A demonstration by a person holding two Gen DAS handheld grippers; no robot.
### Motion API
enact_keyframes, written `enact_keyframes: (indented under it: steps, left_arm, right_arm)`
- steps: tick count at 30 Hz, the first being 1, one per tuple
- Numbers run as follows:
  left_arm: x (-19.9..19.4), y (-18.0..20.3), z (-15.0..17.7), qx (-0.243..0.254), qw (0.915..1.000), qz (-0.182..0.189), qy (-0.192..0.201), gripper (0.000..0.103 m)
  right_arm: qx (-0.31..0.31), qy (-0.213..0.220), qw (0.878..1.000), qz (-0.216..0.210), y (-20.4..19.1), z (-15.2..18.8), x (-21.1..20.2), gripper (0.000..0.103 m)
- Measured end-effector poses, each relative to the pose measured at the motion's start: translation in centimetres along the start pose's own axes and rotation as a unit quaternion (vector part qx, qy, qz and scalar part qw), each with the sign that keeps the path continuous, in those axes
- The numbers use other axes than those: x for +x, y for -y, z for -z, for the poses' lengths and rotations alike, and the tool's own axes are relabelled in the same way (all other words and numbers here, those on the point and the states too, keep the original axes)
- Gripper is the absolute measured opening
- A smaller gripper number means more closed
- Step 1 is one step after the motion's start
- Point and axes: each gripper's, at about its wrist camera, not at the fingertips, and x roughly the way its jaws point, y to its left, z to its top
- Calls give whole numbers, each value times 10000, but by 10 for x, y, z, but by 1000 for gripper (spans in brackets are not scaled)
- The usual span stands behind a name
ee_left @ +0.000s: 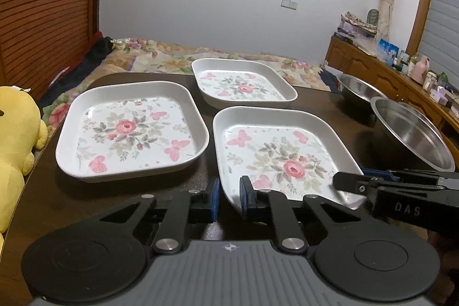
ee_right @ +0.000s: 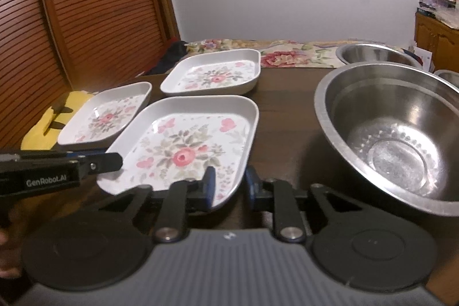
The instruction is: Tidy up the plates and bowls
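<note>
On dark wooden table (ee_left: 71, 200), stiff, slippery square floral plate (ee_left: 284, 159) is straddled at near rim by both parted, unclenched grippers: left gripper (ee_left: 229, 198), right gripper (ee_right: 228, 185).

White plates (ee_left: 132, 131) pink floral; bowl (ee_right: 396, 134) silver; table (ee_right: 287, 111) dark brown.

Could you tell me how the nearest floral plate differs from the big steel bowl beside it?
The nearest floral plate is squarish, shallow and white with pink roses; the big steel bowl is round, deep, plain metal. Both tools, left tool and right tool, straddle the plate's near rim; nothing touches the bowl. Both are empty on the dark table.
</note>
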Motion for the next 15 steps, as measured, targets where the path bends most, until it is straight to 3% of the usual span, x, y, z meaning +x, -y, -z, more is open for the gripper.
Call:
enact_keyframes:
  steps: [15]
  left_arm:
    - [-26, 8, 12, 213, 9996, 134, 119, 17]
  right_arm:
    - [-23, -2, 9996, -274, 6, 9, -23, 20]
